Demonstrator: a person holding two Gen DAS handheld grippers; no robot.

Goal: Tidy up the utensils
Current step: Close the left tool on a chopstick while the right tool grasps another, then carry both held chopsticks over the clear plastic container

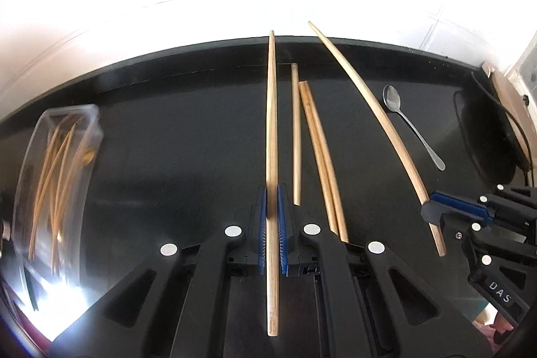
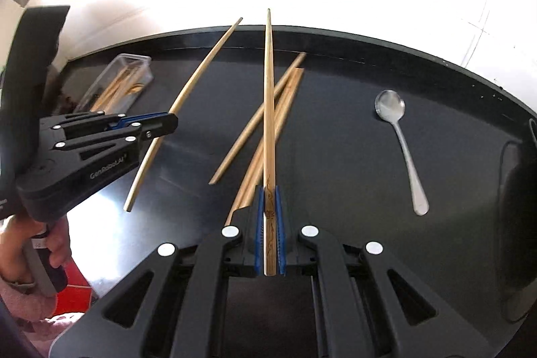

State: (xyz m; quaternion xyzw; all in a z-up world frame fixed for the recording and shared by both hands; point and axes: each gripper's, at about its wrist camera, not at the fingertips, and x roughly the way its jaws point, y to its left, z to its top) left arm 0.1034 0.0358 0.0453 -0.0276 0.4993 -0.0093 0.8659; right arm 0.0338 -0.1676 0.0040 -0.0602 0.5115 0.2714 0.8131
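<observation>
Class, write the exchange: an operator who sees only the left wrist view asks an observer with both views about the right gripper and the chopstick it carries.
Operator: The right gripper sits side-on at the edge of my view. Is it shut on its chopstick?
Observer: Yes. The right wrist view shows both blue pads pressed against the chopstick's sides.
Operator: Is that chopstick plain wood?
Observer: No. A dark pattern runs along it where the pads hold it.
</observation>
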